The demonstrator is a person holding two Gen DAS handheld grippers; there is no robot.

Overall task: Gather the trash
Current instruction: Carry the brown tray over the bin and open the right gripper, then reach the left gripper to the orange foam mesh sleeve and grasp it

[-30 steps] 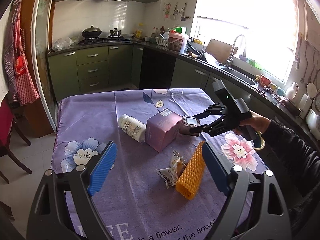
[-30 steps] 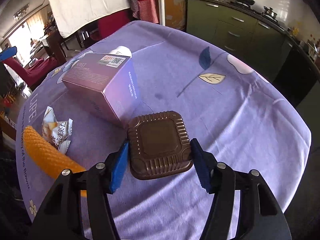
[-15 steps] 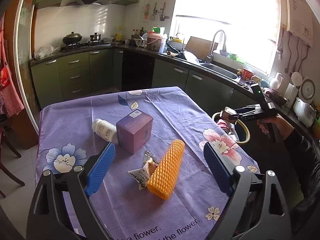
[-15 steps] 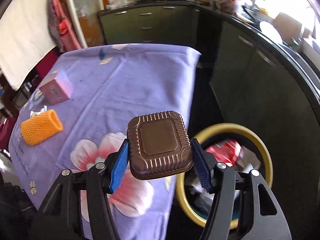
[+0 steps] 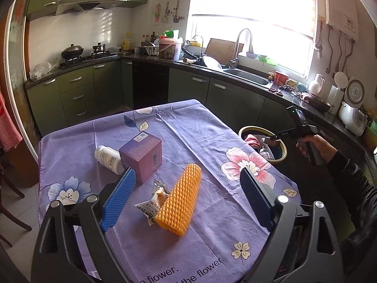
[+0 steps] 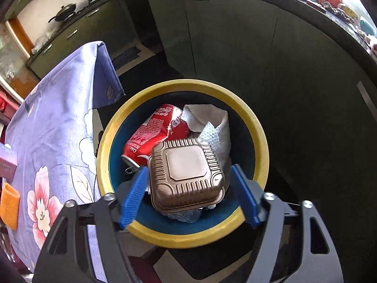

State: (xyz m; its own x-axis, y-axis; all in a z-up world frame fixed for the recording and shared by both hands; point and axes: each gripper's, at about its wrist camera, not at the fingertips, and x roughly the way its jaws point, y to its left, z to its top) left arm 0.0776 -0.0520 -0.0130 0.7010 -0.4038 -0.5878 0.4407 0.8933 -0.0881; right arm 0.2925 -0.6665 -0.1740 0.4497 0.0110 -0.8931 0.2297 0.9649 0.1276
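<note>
Beside the purple-clothed table (image 6: 54,122), my right gripper (image 6: 188,197) hangs over the yellow-rimmed bin (image 6: 256,127), jaws opening; the brown tray (image 6: 186,176) between them looks free, perhaps brushing one pad. My left gripper (image 5: 186,198) gapes empty near the table's front edge.

A table covered with a purple flowered cloth (image 5: 188,127) carries the things. On it lie a white bottle (image 5: 108,158) touching a purple box (image 5: 141,155), and a crumpled wrapper (image 5: 150,202) beside an orange foam net sleeve (image 5: 181,200).
</note>
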